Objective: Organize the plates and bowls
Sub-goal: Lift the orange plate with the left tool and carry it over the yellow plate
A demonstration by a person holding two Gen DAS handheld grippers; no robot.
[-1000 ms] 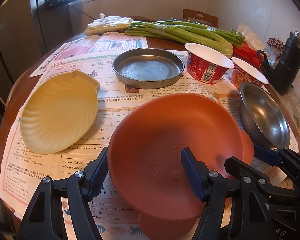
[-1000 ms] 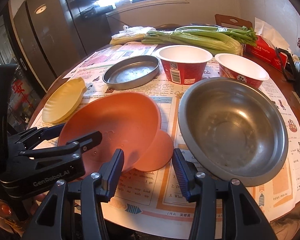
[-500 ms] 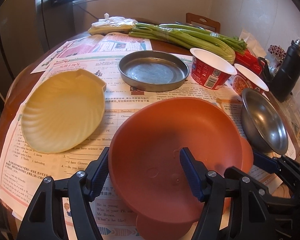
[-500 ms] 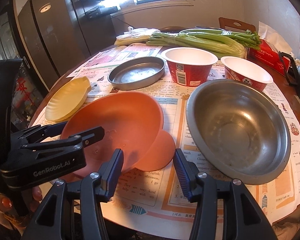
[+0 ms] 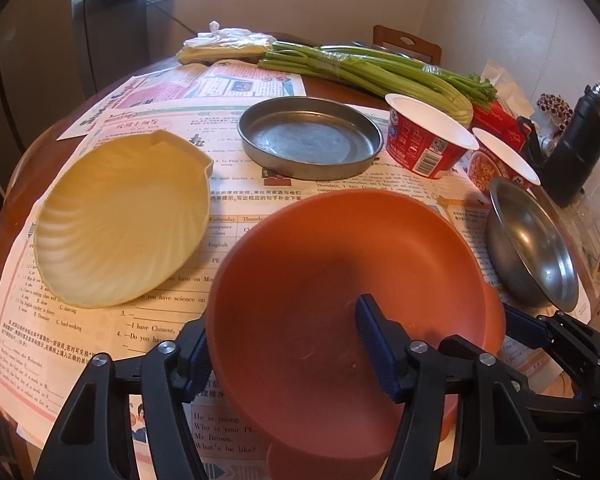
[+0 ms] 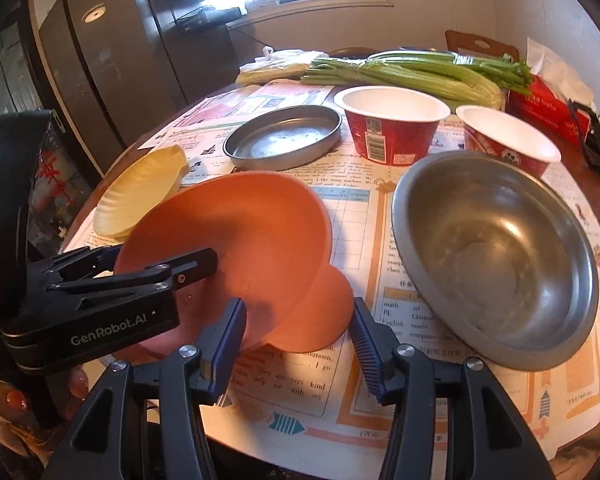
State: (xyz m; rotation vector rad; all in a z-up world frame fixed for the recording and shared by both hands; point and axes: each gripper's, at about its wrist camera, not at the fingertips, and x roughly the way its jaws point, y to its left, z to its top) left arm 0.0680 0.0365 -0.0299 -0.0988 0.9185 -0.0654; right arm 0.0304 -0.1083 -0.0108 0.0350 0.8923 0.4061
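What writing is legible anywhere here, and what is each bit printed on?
"GenRobot.AI": black body of the left tongs.
"Wednesday", "Thursday", "computer class", "English", "He is young.", "Mr Brown.": printed newspaper sheets covering the table.
Red paper noodle cups: labels too blurred to read.

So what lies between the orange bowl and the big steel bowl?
Only bare newspaper separates the orange bowl from the big steel bowl, clearest in the right wrist view.

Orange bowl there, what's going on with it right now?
The left gripper is clamped on the near rim of the orange bowl, one finger inside and one outside, holding it tilted over the newspaper. The right gripper is open, holding nothing, just beside the bowl's tab. The steel bowl and yellow shell plate sit untouched.
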